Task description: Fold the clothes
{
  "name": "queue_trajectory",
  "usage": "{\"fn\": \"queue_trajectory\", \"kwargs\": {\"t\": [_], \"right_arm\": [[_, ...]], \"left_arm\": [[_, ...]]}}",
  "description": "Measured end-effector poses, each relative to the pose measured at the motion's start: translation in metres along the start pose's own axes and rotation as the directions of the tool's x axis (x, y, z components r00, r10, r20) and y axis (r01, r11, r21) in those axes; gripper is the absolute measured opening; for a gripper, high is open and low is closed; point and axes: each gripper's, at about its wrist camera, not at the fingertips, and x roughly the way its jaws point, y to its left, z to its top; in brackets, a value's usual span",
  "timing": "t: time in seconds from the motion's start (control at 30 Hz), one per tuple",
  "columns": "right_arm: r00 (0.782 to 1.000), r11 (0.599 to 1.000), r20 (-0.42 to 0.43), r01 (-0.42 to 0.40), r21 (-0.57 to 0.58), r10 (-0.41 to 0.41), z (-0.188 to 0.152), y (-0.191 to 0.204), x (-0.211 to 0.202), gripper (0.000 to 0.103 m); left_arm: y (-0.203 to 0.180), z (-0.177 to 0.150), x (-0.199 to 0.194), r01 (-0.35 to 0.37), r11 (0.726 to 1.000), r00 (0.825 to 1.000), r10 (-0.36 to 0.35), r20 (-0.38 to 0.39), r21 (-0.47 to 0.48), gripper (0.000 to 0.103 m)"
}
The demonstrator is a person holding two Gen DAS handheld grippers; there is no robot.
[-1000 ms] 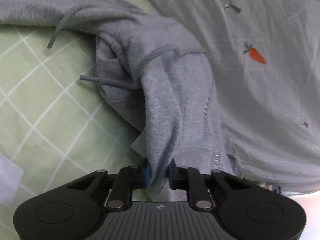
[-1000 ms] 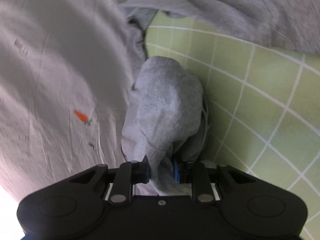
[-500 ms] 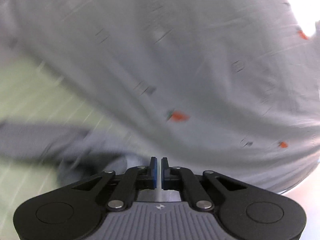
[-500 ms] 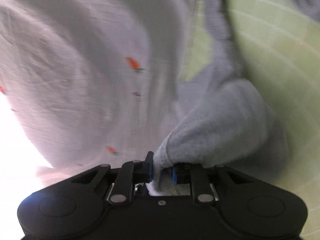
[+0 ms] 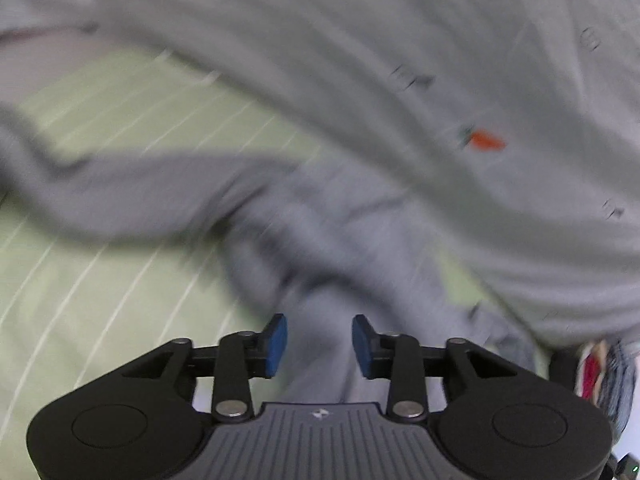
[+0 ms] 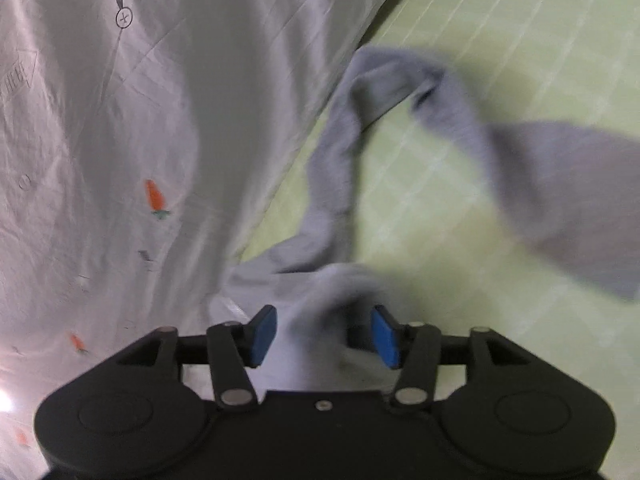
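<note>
Now, left gripper point(image 5: 319, 339): jaws just opened, nothing pinched.
Right gripper point(image 6: 324, 334): jaws just opened wide; grey hoodie point(image 6: 332, 184) slack between them, unpressed.
Hoodie place: on green checked sheet point(image 6: 500, 40), beside carrot-print quilt point(image 6: 120, 140).
Risk: the released cloth may bunch, or snag a pad.

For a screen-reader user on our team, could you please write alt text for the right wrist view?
The right gripper has just been opening, its blue fingers spread either side of a blurred grey hoodie, no longer pinching it. The hoodie trails across a green checked sheet; a pale carrot-print cloth fills the left.
</note>
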Motion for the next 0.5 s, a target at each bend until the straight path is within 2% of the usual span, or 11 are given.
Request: {"fn": "queue_trajectory", "kwargs": {"t": [0.1, 0.2, 0.33, 0.4, 0.5], "right_arm": [[0.998, 0.994, 0.017, 0.062, -0.088, -0.061, -0.006, -0.01, -0.007, 0.072], [0.995, 0.986, 0.023, 0.098, -0.134, -0.096, -0.014, -0.008, -0.005, 0.072], [0.993, 0.986, 0.105, 0.065, -0.154, -0.049, -0.011, 0.009, -0.01, 0.068], [0.989, 0.989, 0.139, 0.058, -0.134, -0.039, -0.003, 0.008, -0.017, 0.068], [0.978, 0.968, 0.143, 0.174, -0.182, -0.149, -0.003, 0.003, -0.017, 0.067]], "left_arm": [[0.022, -0.03, 0.001, -0.018, 0.999, 0.997, 0.014, -0.08, -0.044, 0.049], [0.021, -0.05, 0.013, -0.039, 0.999, 0.987, 0.034, -0.16, -0.023, 0.049], [0.007, -0.064, 0.022, -0.004, 1.0, 0.978, 0.01, -0.206, 0.03, 0.057], [0.001, -0.067, 0.026, 0.006, 0.998, 0.974, 0.008, -0.227, 0.063, 0.057], [-0.005, -0.07, 0.033, -0.014, 0.993, 0.97, 0.043, -0.239, 0.121, 0.059]]}}
